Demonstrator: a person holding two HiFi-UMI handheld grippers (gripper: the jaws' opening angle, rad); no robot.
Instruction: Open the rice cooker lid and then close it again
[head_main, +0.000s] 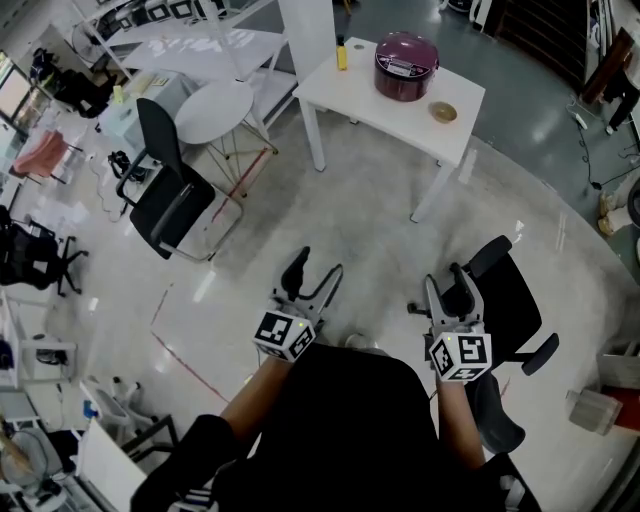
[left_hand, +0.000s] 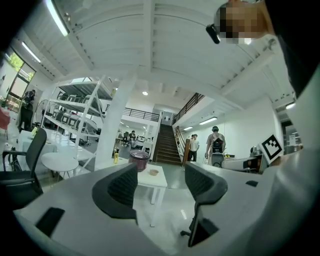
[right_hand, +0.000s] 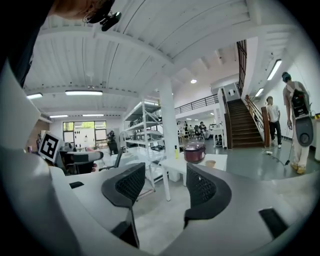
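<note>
maroon cooker (head_main: 406, 66) on the white table (head_main: 340, 95), about mid-table, lid (head_main: 406, 48) down flat. a pale panel shows on the lid. no latch or handle can be made out from this far off. yellow bottle (head_main: 341, 53) at the table's left end, small tan dish (head_main: 443, 112) toward its right end.

left gripper (head_main: 316, 270) and right gripper (head_main: 446, 283) are held out side by side, well short of the table, with bare floor between them and it. both point roughly toward the table. in each gripper view the jaws stand wide apart and the pads are bare. only the far table and cooker show through the gap. neither has hold of anything.

step in hand, as i judge it: the approach. opening has not started and nothing on the table is touched.

next move calls for closing the whole gap to the table, then finding the lid's release up close. one gripper would work the catch and lift. the other is free to steady the cooker body if it slides. the bottle and dish sit clear of the cooker, so they are probably no obstacle.
</note>
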